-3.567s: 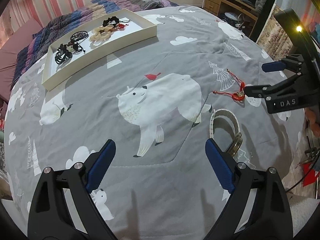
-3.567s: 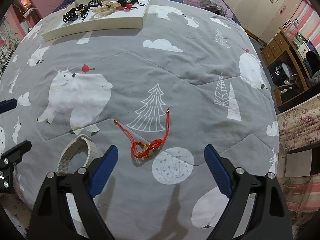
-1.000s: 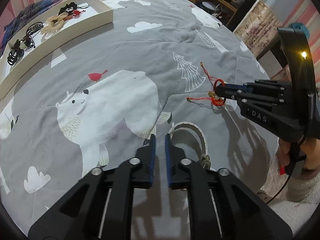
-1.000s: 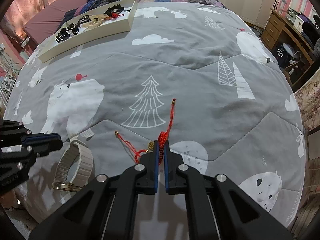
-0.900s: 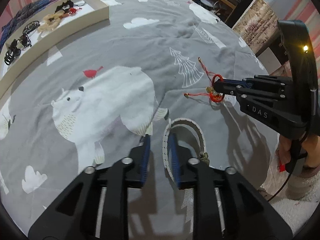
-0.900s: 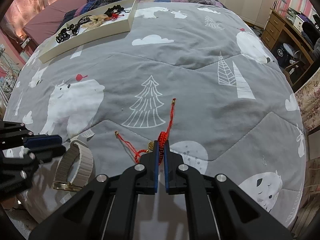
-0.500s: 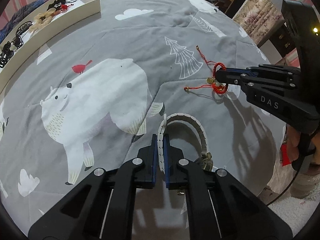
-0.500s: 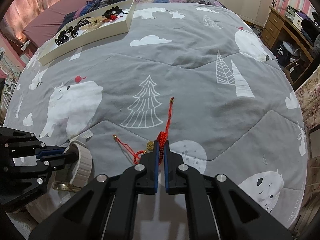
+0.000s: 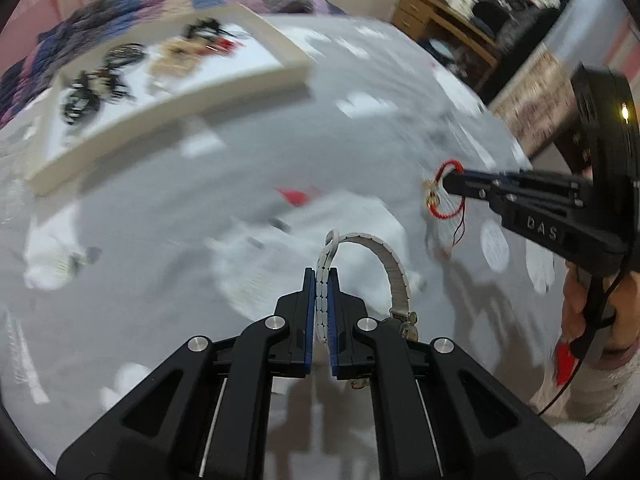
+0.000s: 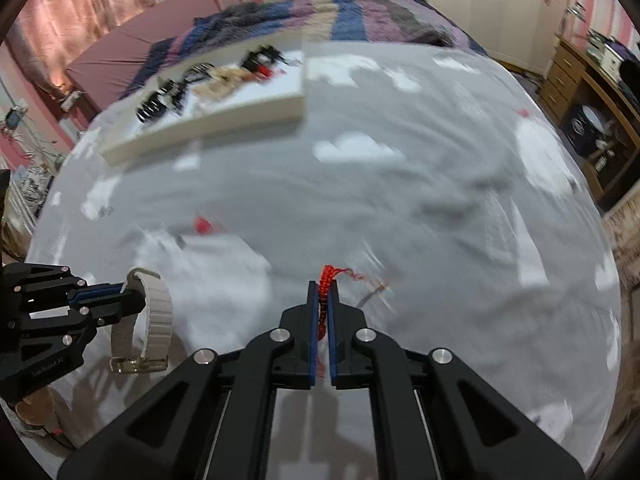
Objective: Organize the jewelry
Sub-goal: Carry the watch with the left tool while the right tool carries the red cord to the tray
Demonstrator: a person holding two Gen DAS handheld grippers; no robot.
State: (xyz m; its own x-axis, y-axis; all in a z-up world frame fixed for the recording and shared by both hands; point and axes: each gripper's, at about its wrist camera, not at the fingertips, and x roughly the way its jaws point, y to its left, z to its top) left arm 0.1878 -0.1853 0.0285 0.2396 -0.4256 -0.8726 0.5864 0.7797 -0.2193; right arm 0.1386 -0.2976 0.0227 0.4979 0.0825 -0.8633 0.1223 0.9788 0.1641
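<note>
My left gripper point(image 9: 321, 276) is shut on a white linked bracelet point(image 9: 394, 270), which hangs lifted above the grey bedspread; the same bracelet point(image 10: 158, 312) shows at the lower left of the right wrist view. My right gripper point(image 10: 323, 286) is shut on a red cord bracelet point(image 10: 326, 280) with a small gold charm, also off the bed; the red cord bracelet point(image 9: 448, 192) dangles from its tips at the right of the left wrist view. A cream tray point(image 9: 256, 80) holding several dark and beige pieces lies at the far left of the bed.
The grey bedspread point(image 10: 400, 208) with white bears and trees covers the bed. A striped blanket point(image 10: 360, 4) lies beyond the tray. A wooden desk point(image 10: 588, 92) stands off the bed's right side. A hand point(image 9: 580, 312) grips the right tool's handle.
Both grippers have lifted their bracelets off the bedspread and moved towards the tray, which now looks nearer. The left jaws closed on the white bracelet about half a second ago. The view is motion-blurred.
</note>
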